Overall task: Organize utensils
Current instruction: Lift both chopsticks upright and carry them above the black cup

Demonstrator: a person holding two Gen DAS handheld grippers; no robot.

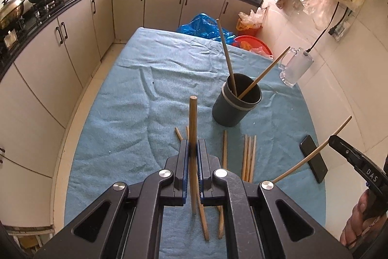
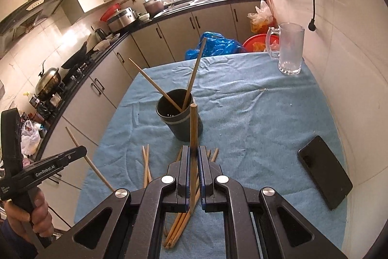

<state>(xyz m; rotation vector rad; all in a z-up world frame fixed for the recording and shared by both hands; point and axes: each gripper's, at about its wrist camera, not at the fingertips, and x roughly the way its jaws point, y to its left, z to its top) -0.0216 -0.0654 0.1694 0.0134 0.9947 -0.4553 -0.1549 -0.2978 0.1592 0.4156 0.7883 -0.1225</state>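
A worktop (image 2: 242,113) draped in a wrinkled blue cloth (image 1: 145,94) carries a dark utensil cup (image 2: 180,118) near its middle. Loose chopsticks (image 1: 249,157) lie scattered on the near side. A clear glass mug (image 2: 289,50) stands at the far right, and a black phone (image 2: 325,171) lies near right.

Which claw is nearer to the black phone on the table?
Right. The right claw, shut on a chopstick, is just left of the black phone. The left claw, holding another chopstick, is farther left, beyond the right one.
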